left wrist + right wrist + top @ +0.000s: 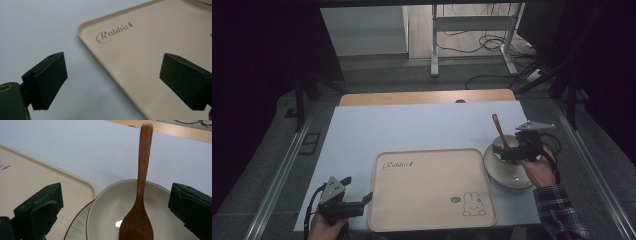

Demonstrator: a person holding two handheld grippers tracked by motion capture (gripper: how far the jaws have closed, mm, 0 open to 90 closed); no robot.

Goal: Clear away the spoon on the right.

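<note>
Right gripper view: wooden spoon [138, 205] rests in bowl [110, 207]

The right gripper [117, 212] holds its black jaws wide apart over a round off-white ceramic bowl [107, 205]. A brown wooden spoon [140, 195] lies in it, handle leaning over the far rim. Beside the bowl is the beige plastic tray's [37, 177] corner.
</note>
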